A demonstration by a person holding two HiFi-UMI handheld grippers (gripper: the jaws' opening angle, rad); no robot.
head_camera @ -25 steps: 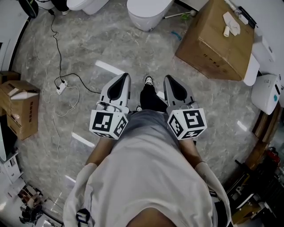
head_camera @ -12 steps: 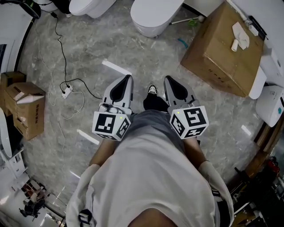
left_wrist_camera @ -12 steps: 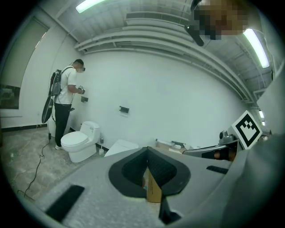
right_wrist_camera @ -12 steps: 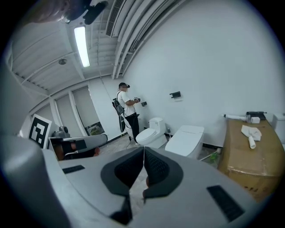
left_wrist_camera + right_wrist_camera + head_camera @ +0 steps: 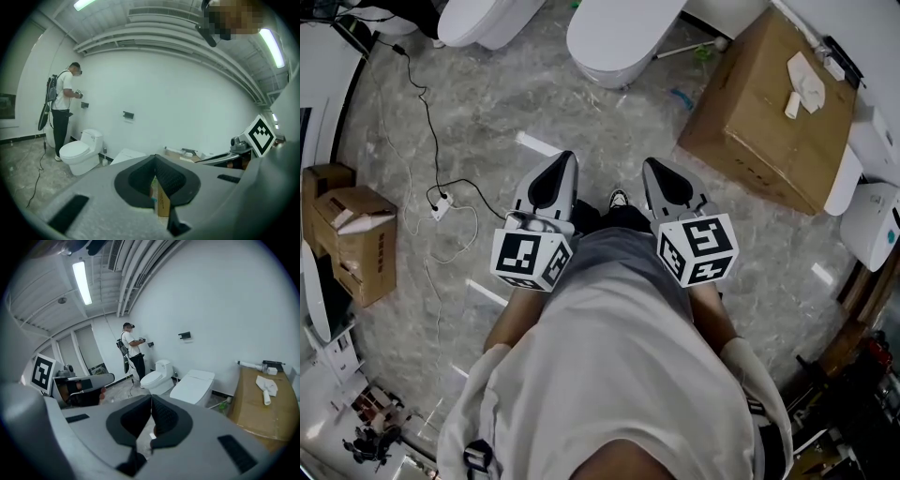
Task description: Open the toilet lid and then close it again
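Observation:
A white toilet (image 5: 623,33) with its lid down stands at the top centre of the head view, well ahead of both grippers. It also shows as a flat white lid in the left gripper view (image 5: 126,156) and in the right gripper view (image 5: 194,385). My left gripper (image 5: 566,157) and right gripper (image 5: 649,163) are held side by side in front of my body, pointing towards the toilet. Both are shut with nothing between the pads, as the left gripper (image 5: 155,159) and right gripper (image 5: 151,397) show in their own views.
A second toilet (image 5: 483,19) stands further left, with a person (image 5: 61,108) beside it. A large cardboard box (image 5: 764,103) sits right of the toilet. A cable and power strip (image 5: 441,202) lie on the floor at left, near small cartons (image 5: 356,239).
I have stepped forward: the toilet and the cardboard box have come nearer. Both grippers keep their place in front of my body and stay shut.

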